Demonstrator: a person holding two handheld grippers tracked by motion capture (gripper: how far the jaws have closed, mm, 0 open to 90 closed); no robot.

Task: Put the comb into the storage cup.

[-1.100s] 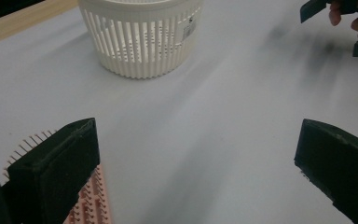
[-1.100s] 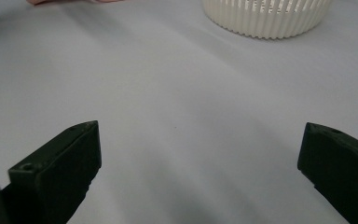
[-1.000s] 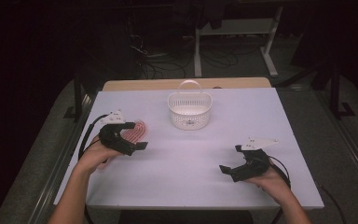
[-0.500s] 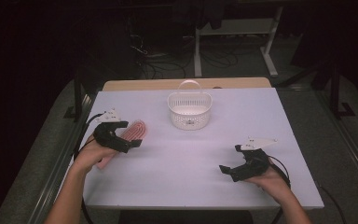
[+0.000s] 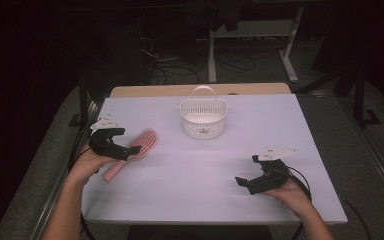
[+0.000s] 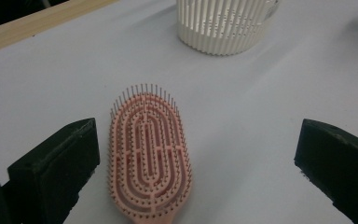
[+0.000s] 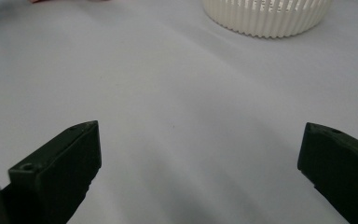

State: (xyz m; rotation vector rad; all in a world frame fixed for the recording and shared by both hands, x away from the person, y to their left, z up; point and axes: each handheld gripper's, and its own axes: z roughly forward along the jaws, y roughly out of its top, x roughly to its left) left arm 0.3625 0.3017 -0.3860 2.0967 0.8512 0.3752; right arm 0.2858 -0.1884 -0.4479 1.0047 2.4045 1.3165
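Note:
A pink hairbrush [image 5: 132, 150] lies bristles up on the white table [image 5: 195, 165] at the left, head toward the basket. My left gripper [image 5: 125, 148] hovers over its handle end, open; in the left gripper view the brush head [image 6: 148, 154] sits between the wide-apart jaws, nearer the left one. A white slatted basket [image 5: 203, 118] with a hoop handle stands at the table's far middle. My right gripper [image 5: 245, 182] rests low at the right front, open, with bare tabletop between its jaws.
The basket [image 6: 223, 23] stands beyond the brush in the left gripper view, and its lower wall [image 7: 268, 16] lies ahead in the right gripper view. A wooden strip [image 5: 200, 90] runs along the table's far edge. Cables and desk legs stand on the dark floor behind.
My left gripper has drawn back toward the table's left edge, off the brush head to its handle end, uncovering the brush. The right gripper has stayed put.

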